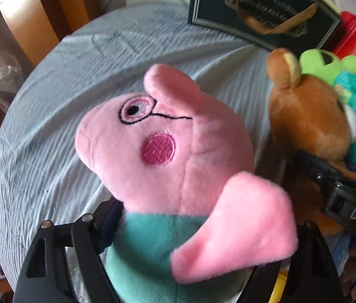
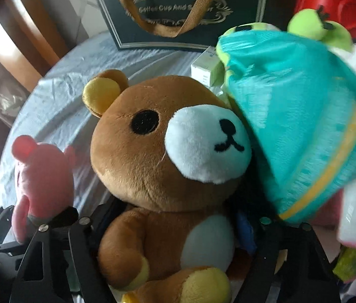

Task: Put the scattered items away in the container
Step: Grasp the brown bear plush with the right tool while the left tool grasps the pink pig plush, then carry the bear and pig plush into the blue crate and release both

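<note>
- Left wrist view: the left gripper has its fingers either side of the pink pig plush at its teal body, low in the frame; whether the pads press is hidden.
- The pig's head fills the centre above a pale blue cloth.
- At right a brown bear plush crowds close, a green-and-teal frog plush behind it; the other gripper's black arm crosses at lower right.
- A dark gift bag stands upper right.
- Right wrist view: the right gripper brackets the bear at its body; grip unclear.
- The frog plush leans against the bear's right side, the pig sits left, the bag at top centre.
</note>
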A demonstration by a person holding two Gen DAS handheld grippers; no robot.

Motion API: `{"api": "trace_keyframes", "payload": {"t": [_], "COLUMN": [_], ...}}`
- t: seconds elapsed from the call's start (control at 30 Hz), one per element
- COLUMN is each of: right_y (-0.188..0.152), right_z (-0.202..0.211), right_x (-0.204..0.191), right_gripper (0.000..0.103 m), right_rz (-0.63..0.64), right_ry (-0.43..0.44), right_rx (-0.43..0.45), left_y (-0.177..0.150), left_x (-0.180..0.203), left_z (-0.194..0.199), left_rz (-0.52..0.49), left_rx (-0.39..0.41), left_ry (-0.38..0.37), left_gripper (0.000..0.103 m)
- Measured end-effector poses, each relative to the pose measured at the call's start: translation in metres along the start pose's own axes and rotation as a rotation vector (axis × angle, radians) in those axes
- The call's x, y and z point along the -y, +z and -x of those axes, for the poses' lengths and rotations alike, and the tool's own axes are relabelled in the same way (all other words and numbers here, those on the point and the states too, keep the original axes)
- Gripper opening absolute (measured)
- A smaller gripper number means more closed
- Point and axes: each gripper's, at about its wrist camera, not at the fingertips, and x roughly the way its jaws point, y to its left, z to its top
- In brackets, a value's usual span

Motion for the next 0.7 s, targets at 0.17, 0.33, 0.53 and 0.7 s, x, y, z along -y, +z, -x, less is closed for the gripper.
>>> {"api": "trace_keyframes", "payload": {"t": [0.17,0.33,0.53,0.7], "right_y": [-0.012,-0.024,-0.028,-0.034], "right_z": [0.031,0.062,0.109,0.165], "right_x": [0.0,-0.004,-0.013,-0.02], "right_gripper": [0.076,0.076,0.076,0.076], "right_rz": [0.0,0.002,0.015,0.029], "right_ry": [0.045,0.082,0.088,0.089], "right_rx": [0.049,0.099,0.193,0.301], "left_y": [-0.008,-0.009,-0.014,-0.023], "left_x": [-0.003,0.006,0.008,0.014], "left_z": [0.026,0.062,0.113,0.169], "left_rz": [-0.012,-0.028,-0.033,-0.054], "left_rx": [0.054,0.154,0.273,0.385], "left_ry": [-0.006,-0.013,-0.011,-0.014], "left_gripper": [0.076,0.075,0.075,0.075]}}
